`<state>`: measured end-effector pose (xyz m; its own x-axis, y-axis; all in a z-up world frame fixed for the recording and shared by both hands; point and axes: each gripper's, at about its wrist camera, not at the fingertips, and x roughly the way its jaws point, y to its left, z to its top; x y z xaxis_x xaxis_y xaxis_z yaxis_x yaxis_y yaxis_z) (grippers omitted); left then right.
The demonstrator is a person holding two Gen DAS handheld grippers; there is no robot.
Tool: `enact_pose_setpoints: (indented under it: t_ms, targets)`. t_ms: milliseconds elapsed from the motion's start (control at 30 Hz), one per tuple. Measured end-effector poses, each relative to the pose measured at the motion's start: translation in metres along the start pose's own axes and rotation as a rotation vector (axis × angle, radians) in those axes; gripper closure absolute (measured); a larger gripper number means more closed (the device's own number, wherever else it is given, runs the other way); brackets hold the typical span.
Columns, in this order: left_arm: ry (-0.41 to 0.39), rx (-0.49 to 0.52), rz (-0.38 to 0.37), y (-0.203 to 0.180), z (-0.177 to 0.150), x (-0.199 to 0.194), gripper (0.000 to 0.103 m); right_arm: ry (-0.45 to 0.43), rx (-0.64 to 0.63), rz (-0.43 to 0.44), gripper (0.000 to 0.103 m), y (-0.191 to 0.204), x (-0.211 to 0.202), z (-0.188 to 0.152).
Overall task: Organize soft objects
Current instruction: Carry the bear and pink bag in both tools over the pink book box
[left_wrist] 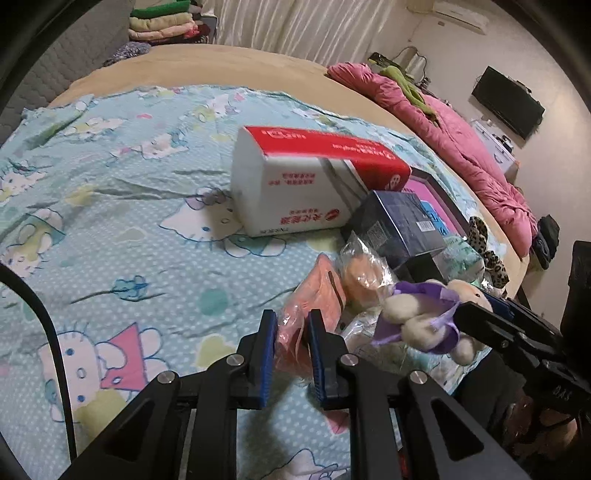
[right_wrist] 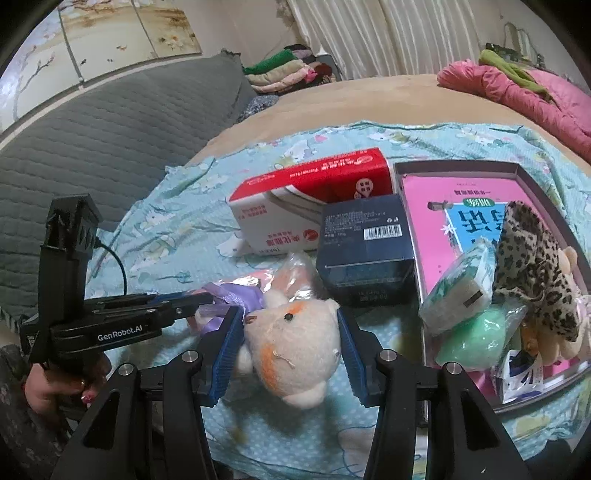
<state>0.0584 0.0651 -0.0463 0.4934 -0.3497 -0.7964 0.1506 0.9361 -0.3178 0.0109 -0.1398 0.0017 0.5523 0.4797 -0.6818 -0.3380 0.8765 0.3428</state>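
My right gripper (right_wrist: 291,332) is shut on a cream plush toy with orange patches and a purple ribbon (right_wrist: 295,343), held just above the bed; the toy also shows in the left wrist view (left_wrist: 424,317). My left gripper (left_wrist: 291,347) is shut on a pink soft item in a clear bag (left_wrist: 310,306). Another bagged peach plush (left_wrist: 364,277) lies beside it. A grey tray (right_wrist: 458,166) at the right holds a leopard-print plush (right_wrist: 535,266), a green soft ball in a bag (right_wrist: 476,339) and a tissue pack (right_wrist: 461,291).
A red-and-white tissue package (left_wrist: 306,177) and a dark blue box (right_wrist: 365,254) stand on the Hello Kitty sheet (left_wrist: 110,221). A pink book (right_wrist: 443,206) lies in the tray. A pink quilt (left_wrist: 461,140) lies along the far right; folded clothes (left_wrist: 162,22) at the back.
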Motion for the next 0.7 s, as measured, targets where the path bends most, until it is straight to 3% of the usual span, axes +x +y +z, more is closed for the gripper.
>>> enact_pose_setpoints:
  t_ms: [700]
  targets:
    - [-0.065, -0.012, 0.078, -0.003, -0.003, -0.039, 0.086, -0.016, -0.021, 0.025, 0.05, 0.008, -0.006, 0.002]
